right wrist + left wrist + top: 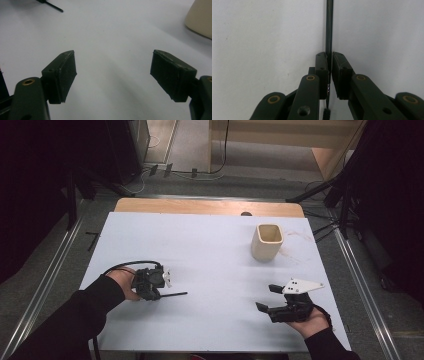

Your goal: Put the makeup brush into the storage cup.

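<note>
A thin black stick (175, 294) lies flat on the white table top (210, 265) at the left. My left gripper (158, 290) is shut on its near end. In the left gripper view the pads of the left gripper (329, 57) press on the stick (329, 27) from both sides, and a bristly tip (327, 113) shows beneath them. My right gripper (265, 297) rests at the front right, open, with nothing between its pads (62, 75). In the right gripper view the right gripper (113, 75) faces bare table, with the stick's far end (53, 7) at the top left.
A beige square cup (267, 241) stands upright at the back right of the table, its corner (200, 20) visible in the right gripper view. A wooden strip (210, 206) runs along the far edge. Metal rails and cables lie on the floor around the table.
</note>
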A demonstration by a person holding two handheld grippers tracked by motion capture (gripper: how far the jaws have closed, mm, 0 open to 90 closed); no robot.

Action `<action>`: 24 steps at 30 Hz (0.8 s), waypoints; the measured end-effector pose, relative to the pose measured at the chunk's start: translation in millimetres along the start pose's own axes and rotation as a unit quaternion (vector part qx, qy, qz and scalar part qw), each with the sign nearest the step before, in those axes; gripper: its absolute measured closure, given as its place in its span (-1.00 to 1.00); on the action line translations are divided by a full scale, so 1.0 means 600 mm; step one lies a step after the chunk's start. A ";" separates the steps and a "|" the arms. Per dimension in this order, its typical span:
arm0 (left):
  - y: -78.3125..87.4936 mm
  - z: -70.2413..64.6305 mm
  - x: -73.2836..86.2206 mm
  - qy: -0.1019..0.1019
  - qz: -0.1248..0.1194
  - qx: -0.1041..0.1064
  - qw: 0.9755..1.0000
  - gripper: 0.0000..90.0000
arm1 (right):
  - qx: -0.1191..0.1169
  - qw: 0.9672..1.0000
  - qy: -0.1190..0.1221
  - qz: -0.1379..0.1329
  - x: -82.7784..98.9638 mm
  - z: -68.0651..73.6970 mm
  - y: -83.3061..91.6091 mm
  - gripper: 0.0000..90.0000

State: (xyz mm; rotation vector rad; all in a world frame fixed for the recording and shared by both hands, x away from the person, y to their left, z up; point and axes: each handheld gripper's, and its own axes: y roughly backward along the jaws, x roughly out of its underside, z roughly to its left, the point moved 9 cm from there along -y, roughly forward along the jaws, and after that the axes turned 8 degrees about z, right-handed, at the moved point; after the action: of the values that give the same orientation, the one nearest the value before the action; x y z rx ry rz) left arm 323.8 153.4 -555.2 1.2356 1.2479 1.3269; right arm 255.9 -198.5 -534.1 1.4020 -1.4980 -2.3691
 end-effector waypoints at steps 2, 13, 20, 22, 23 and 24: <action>0.000 0.001 0.000 0.002 -0.002 0.005 1.000 0.89 | -0.001 1.000 0.000 0.000 0.000 0.001 0.000 -0.51; 0.001 0.005 0.001 0.017 -0.006 0.020 1.000 0.90 | -0.002 1.000 -0.001 0.001 0.000 0.001 -0.001 -0.51; 0.011 0.006 0.001 0.024 -0.016 0.025 0.999 0.90 | -0.003 1.000 0.000 0.001 0.000 0.001 -0.001 -0.51; 0.024 0.006 -0.001 0.031 -0.031 0.025 0.999 0.90 | -0.004 1.000 0.000 0.001 0.000 0.001 -0.001 -0.51; 0.030 0.006 -0.002 0.034 -0.040 0.024 0.998 0.90 | -0.004 1.000 -0.001 0.002 0.000 0.001 -0.001 -0.51; 0.030 0.006 -0.002 0.034 -0.040 0.024 0.998 0.90 | -0.004 1.000 -0.001 0.002 0.000 0.001 -0.001 -0.51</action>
State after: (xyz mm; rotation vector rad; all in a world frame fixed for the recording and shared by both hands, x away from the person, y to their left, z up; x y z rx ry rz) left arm 327.9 151.1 -537.6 1.1698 1.3701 1.2963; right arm 255.6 -197.5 -534.4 1.3956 -1.4878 -2.3722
